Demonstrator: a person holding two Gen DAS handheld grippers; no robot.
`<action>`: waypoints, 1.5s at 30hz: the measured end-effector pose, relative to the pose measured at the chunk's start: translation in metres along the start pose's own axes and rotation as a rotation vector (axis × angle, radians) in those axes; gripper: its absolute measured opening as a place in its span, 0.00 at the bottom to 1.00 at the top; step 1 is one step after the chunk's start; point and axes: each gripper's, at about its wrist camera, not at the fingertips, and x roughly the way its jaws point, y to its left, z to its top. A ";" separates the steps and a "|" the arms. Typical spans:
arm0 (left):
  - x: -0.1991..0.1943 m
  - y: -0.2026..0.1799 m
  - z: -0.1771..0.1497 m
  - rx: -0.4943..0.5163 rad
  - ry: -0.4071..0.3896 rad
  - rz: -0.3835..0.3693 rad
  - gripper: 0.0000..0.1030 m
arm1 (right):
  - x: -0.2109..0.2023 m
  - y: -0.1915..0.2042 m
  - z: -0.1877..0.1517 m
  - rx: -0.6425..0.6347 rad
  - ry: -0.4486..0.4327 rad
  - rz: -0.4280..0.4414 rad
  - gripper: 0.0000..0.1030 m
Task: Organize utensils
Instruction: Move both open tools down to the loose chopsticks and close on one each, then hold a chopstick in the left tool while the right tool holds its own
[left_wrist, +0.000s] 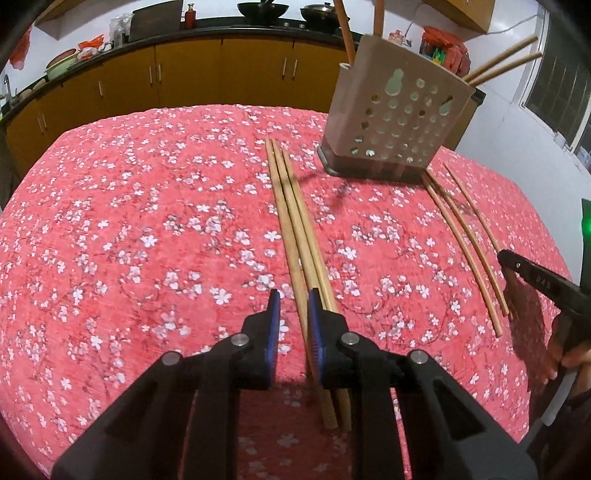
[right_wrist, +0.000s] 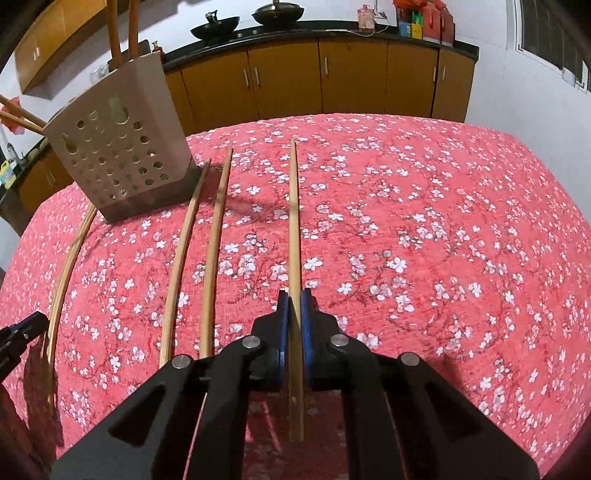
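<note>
A beige perforated utensil holder (left_wrist: 397, 118) stands on the red floral tablecloth (left_wrist: 129, 221) with several wooden chopsticks in it; it also shows in the right wrist view (right_wrist: 118, 147). Three chopsticks (left_wrist: 295, 229) lie side by side ahead of my left gripper (left_wrist: 293, 299), which is open just above their near ends, one stick between its blue pads. My right gripper (right_wrist: 294, 299) is shut on a single chopstick (right_wrist: 294, 221) that lies along the cloth. Two more chopsticks (right_wrist: 199, 258) lie left of it, below the holder.
A kitchen counter with yellow cabinets (left_wrist: 184, 74) and woks (right_wrist: 218, 26) runs behind the table. A window (left_wrist: 565, 92) is at the right. The right gripper (left_wrist: 546, 288) shows at the left wrist view's right edge, next to chopsticks (left_wrist: 465, 240).
</note>
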 end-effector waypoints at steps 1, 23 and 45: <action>0.001 -0.001 0.000 0.006 0.001 0.007 0.16 | 0.000 0.001 0.000 0.000 0.000 0.000 0.08; 0.013 0.044 0.023 -0.032 -0.030 0.126 0.08 | 0.005 0.005 0.002 -0.034 -0.034 -0.006 0.08; 0.007 0.055 0.017 -0.080 -0.052 0.064 0.09 | 0.002 0.000 0.000 -0.024 -0.037 -0.002 0.08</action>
